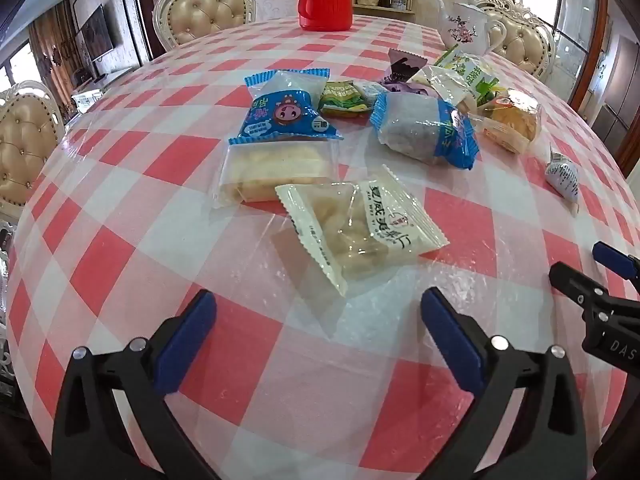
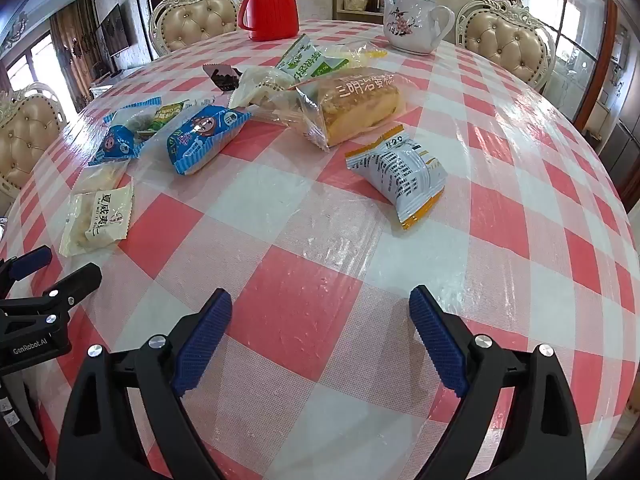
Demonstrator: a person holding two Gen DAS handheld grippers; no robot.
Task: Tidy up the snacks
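Several wrapped snacks lie scattered on a round table with a red and white checked cloth [image 1: 132,264]. Nearest my left gripper [image 1: 318,312] is a cream packet of nuts [image 1: 360,228], just ahead of its open, empty fingers. Behind it lie a clear-wrapped cake [image 1: 276,168], a blue packet with a pig face [image 1: 284,110] and a second blue packet [image 1: 424,132]. My right gripper [image 2: 320,308] is open and empty above bare cloth. Ahead of it lie a white and orange packet [image 2: 400,172] and a sandwich cake in clear wrap [image 2: 352,104].
A red thermos jug [image 2: 272,2] and a white flowered teapot [image 2: 412,18] stand at the far edge of the table. Tufted cream chairs [image 2: 508,40] ring the table. More small packets, green [image 1: 344,100] and brown [image 2: 224,76], lie in the far cluster.
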